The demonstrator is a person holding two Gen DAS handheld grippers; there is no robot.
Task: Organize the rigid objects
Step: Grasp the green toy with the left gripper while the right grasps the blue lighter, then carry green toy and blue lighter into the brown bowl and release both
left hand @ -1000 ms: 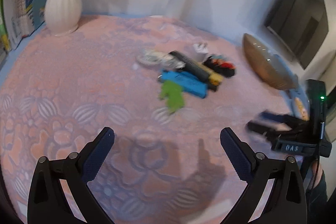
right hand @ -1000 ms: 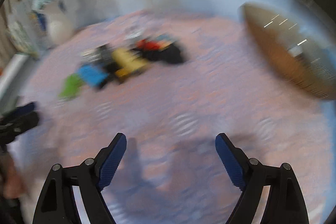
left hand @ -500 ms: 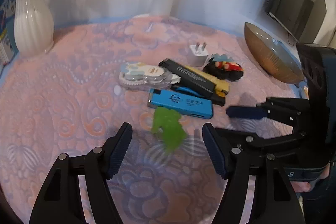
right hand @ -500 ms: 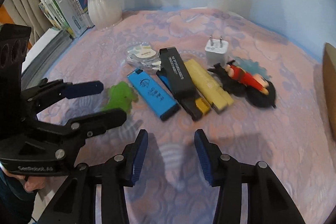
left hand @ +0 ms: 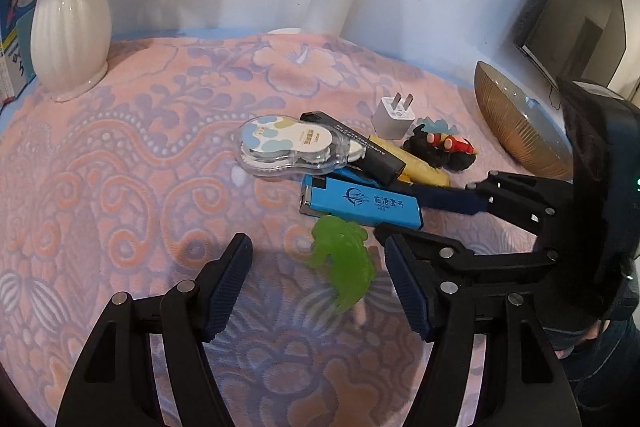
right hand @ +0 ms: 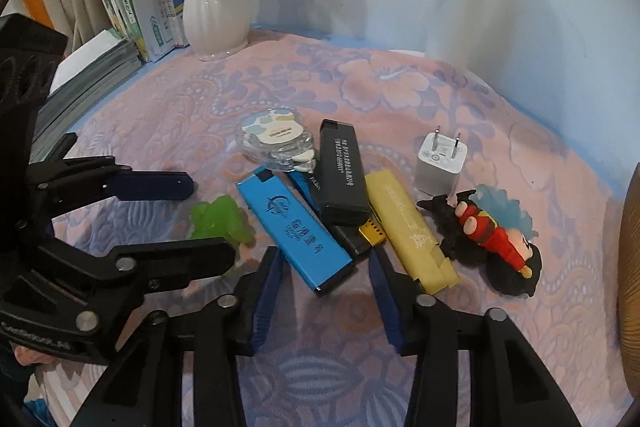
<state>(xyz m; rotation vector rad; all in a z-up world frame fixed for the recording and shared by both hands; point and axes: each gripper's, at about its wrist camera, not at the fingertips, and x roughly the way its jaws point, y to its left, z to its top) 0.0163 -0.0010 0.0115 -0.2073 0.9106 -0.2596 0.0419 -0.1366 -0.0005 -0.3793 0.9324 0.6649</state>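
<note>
In the left wrist view, the left gripper [left hand: 318, 287] has its fingers spread halfway around the green translucent toy [left hand: 344, 263], which lies on the pink patterned blanket [left hand: 132, 187] just in front of the blue lighter [left hand: 360, 205]. The pads do not press on the toy; the right pad looks closest to it, but I cannot tell if it touches. Behind the blue lighter are a clear case with round stickers [left hand: 286, 147], a black lighter [left hand: 352, 147], a yellow lighter [left hand: 416, 165], a white charger plug [left hand: 394, 117] and a small figurine [left hand: 444, 149]. The right gripper [left hand: 404, 213] comes in from the right side, one finger above the blue lighter and one below it. In the right wrist view, the right gripper [right hand: 326, 291] has its jaws narrowed, and they have just been closing, with the near end of the blue lighter [right hand: 296, 227] between them; the pads seem not yet pressed on it. The left gripper [right hand: 200, 219] appears on the left, its fingers on both sides of the green toy [right hand: 220, 223]. I judge that the green toy is light and perhaps a little rubbery, so a hold across its thick body is better than on a thin limb. The lighter looks stiff, smooth and light, and it may slip, so the pads should take its long flat sides near the end.
</note>
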